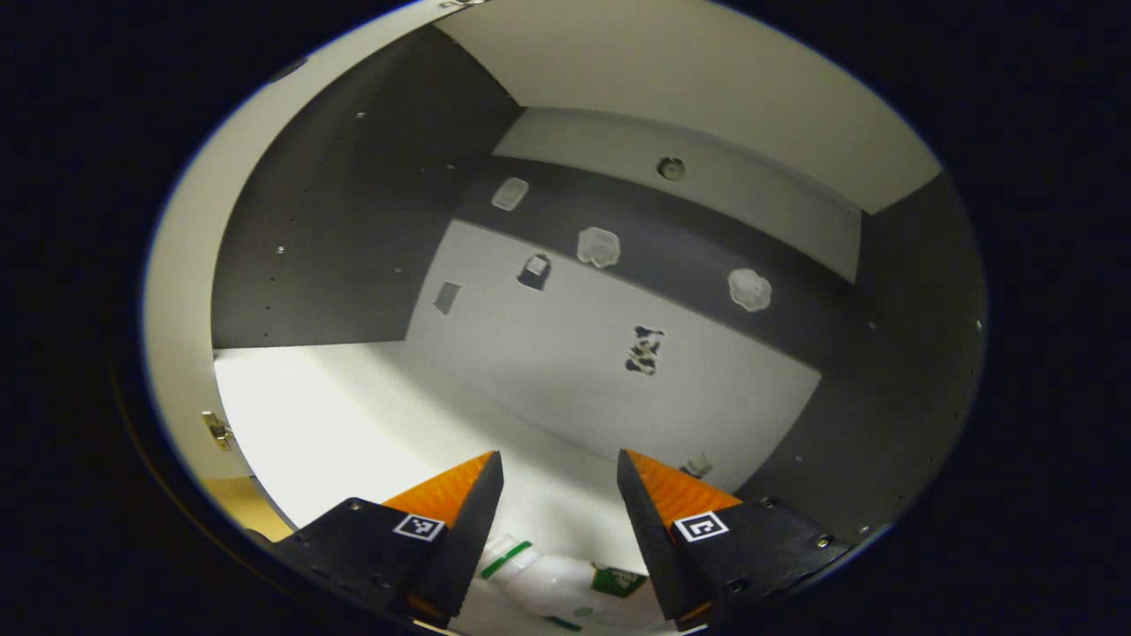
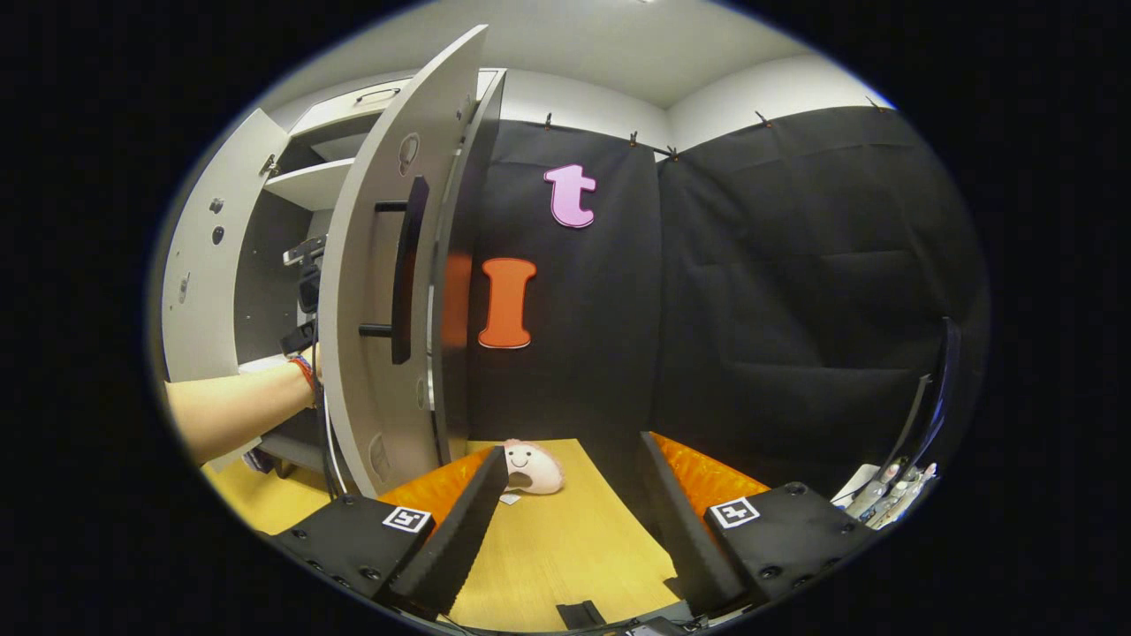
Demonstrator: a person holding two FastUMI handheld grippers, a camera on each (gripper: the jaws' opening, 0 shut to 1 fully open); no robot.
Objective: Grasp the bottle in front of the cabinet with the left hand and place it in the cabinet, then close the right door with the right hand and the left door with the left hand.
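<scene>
In the left gripper view, the left gripper (image 1: pixel 559 495) hangs wide open inside the grey cabinet (image 1: pixel 336 221); the white plastic bottle with a green band (image 1: pixel 548 579) lies on the pale shelf (image 1: pixel 353 424) between its fingers, apparently ungripped. In the right gripper view, the right gripper (image 2: pixel 574 495) gapes empty over the yellow wooden table (image 2: pixel 565 539), beside the open right door with its black bar handle (image 2: pixel 389 291).

The bottle (image 1: pixel 565 587) carries a green label (image 1: pixel 618 580), but its print is too small to read.

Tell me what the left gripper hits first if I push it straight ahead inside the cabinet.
Likely the cabinet's back panel. The left gripper is open, the bottle lies low between its fingers, and the way ahead looks free, though depth is unclear.
</scene>
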